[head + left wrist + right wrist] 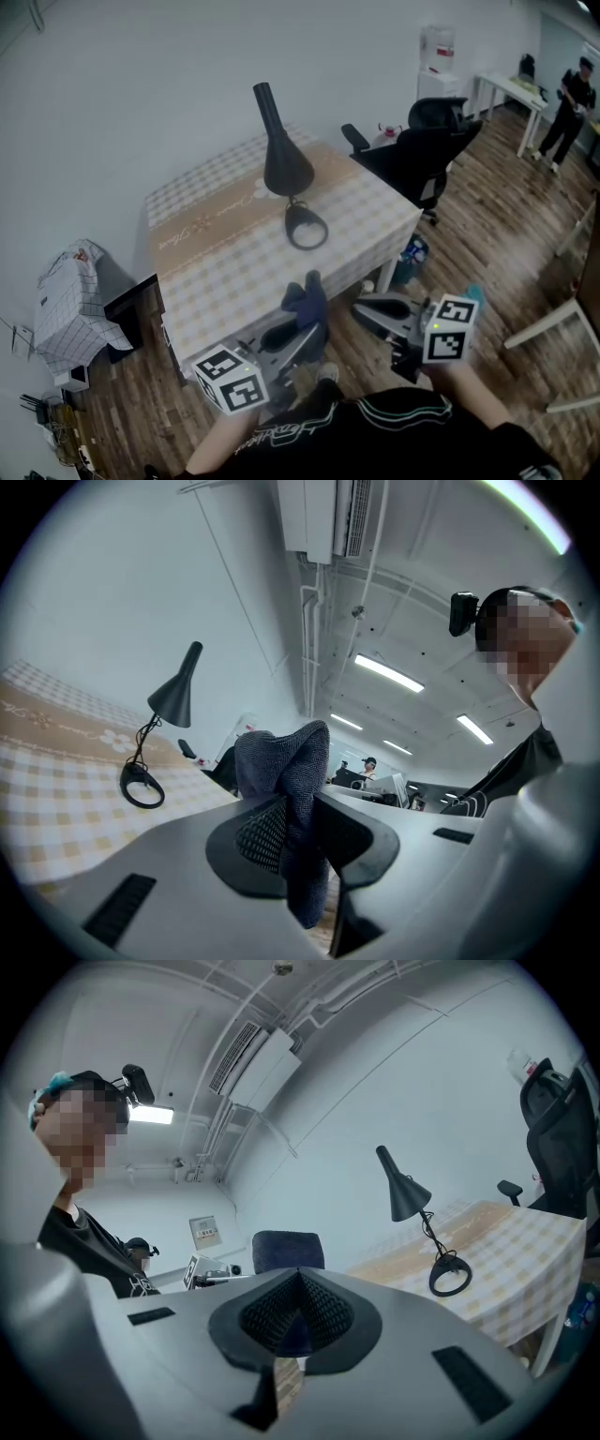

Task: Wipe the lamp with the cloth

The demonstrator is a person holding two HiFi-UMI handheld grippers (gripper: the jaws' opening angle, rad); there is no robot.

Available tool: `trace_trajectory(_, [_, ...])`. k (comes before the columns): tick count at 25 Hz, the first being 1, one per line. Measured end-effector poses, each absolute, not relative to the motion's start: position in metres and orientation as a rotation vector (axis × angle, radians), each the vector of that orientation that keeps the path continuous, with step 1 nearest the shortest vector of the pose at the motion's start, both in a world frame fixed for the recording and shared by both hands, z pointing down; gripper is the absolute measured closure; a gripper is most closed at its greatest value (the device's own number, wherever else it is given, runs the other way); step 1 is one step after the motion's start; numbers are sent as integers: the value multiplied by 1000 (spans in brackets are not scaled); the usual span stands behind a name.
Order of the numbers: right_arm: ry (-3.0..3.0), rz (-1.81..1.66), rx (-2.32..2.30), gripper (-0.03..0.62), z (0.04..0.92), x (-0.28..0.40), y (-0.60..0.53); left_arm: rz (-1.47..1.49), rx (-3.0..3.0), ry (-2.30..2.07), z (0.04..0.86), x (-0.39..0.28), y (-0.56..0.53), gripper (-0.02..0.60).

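1. A table [234,262] under a checked cloth fills the middle of the head view. Script and flower prints run along the cloth's beige band, but the writing is too small to be read.
2. A black swivel office chair [422,150] is seen at the table's far right corner, in the upper right of the frame.
3. A black desk lamp with a cone shade and a ring base [281,159] stands on the table at upper centre. Its narrow end is turned upward and its ring lies nearer the camera. It is well apart from both grippers. It appears at the left of the left gripper view [173,696] and at the right of the right gripper view [405,1192].
4. The left gripper [298,336] is held low at lower left, aimed up the frame at the table's near edge. Its jaws are seen clamped on fabric [298,827].
5. The right gripper [375,309] is held at lower right, pointed leftward. Its jaws are pressed together with nothing between them [298,1312].
6. Black-and-white square markers are borne on each cube [232,378]; no lettering is seen on them.
7. A dark blue knitted cloth [307,302] is pinched in the left gripper's jaws, with a fold standing above them and a tail hanging below [281,761].
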State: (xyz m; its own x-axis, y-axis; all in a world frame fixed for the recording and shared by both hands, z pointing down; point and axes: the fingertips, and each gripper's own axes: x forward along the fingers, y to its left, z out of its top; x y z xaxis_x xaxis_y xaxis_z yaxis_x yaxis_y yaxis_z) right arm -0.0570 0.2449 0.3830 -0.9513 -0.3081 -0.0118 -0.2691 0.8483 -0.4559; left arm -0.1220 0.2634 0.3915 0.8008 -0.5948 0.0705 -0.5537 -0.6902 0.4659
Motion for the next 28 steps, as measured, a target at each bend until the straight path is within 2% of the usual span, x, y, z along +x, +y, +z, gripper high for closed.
trace_trajectory(28, [2940, -622, -503, 583, 368, -38, 305, -132, 2556, -796, 383, -100, 321, 509])
